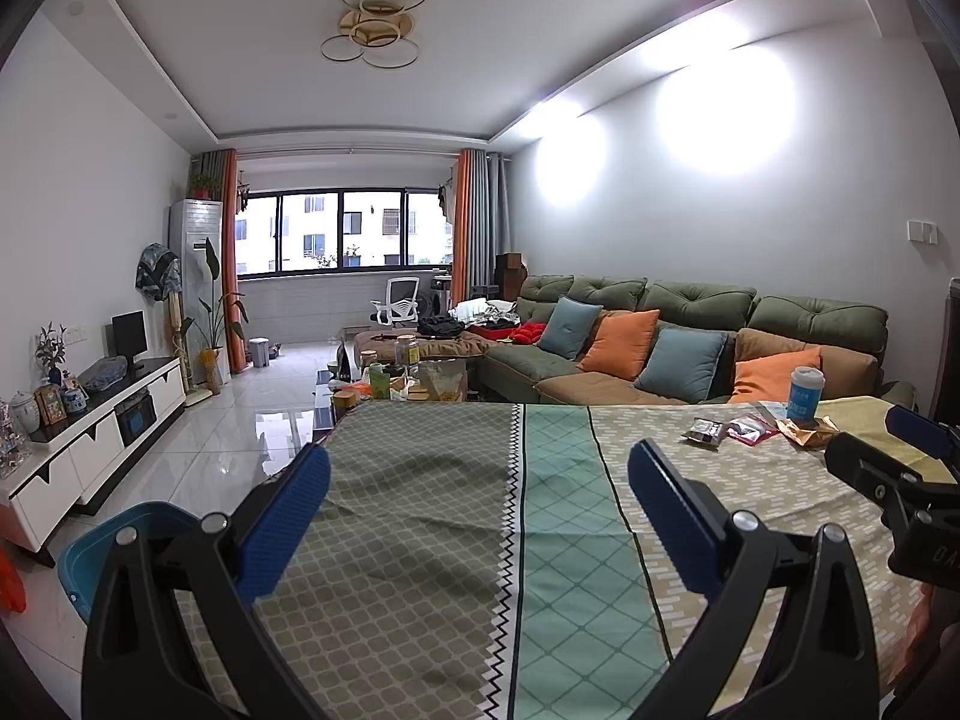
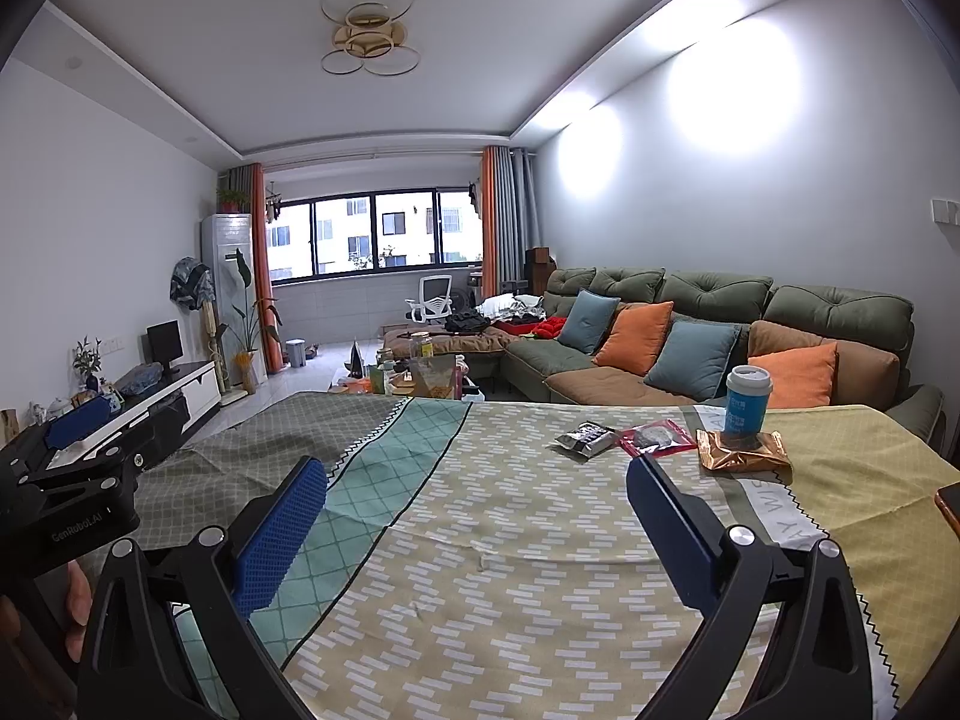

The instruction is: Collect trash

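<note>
both the left gripper (image 1: 479,483) and the right gripper (image 2: 477,498) hang with fingers wide apart and hold nothing above the tablecloth (image 2: 510,540); three wrappers (image 2: 651,439) lie beside a cup (image 2: 747,399).

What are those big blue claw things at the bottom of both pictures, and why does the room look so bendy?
They are grabbers a person holds, one in each hand. A small wide-eyed camera sits on each, which bends the room. One picture looks out from the left gripper, the other from the right gripper. Both are open and hold nothing. Ahead on the tablecloth lies the trash: a silver wrapper, a red packet and a gold wrapper with a cup standing on it. A blue bin waits down beside the table.
</note>
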### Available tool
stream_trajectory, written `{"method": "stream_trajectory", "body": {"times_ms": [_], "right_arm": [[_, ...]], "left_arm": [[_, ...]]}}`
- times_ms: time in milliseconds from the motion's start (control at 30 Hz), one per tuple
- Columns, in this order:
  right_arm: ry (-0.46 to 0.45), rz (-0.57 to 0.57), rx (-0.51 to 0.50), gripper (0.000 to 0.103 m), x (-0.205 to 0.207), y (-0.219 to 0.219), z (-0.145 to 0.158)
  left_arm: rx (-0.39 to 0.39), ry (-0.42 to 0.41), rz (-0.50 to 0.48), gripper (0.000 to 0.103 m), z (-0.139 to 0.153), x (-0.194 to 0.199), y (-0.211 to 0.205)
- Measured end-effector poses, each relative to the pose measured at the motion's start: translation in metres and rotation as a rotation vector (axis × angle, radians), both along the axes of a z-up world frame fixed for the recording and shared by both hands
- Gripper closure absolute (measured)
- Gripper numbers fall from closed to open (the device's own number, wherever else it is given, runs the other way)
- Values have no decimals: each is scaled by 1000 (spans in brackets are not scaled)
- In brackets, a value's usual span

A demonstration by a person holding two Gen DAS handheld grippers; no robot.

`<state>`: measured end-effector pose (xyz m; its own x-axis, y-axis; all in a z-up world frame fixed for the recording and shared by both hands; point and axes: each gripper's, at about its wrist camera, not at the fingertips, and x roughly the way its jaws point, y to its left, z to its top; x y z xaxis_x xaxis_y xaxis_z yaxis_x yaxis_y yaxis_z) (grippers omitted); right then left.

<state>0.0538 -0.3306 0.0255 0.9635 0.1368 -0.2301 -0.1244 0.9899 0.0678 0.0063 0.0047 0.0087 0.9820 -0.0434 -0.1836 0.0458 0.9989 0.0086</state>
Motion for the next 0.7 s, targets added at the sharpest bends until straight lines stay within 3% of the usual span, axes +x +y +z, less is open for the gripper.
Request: {"method": "stream_trajectory", "body": {"times_ms": [700], "right_arm": [[2,2,0,3,0,0,0]], "left_arm": [[-6,11,3,3,-5,4,-1]]}}
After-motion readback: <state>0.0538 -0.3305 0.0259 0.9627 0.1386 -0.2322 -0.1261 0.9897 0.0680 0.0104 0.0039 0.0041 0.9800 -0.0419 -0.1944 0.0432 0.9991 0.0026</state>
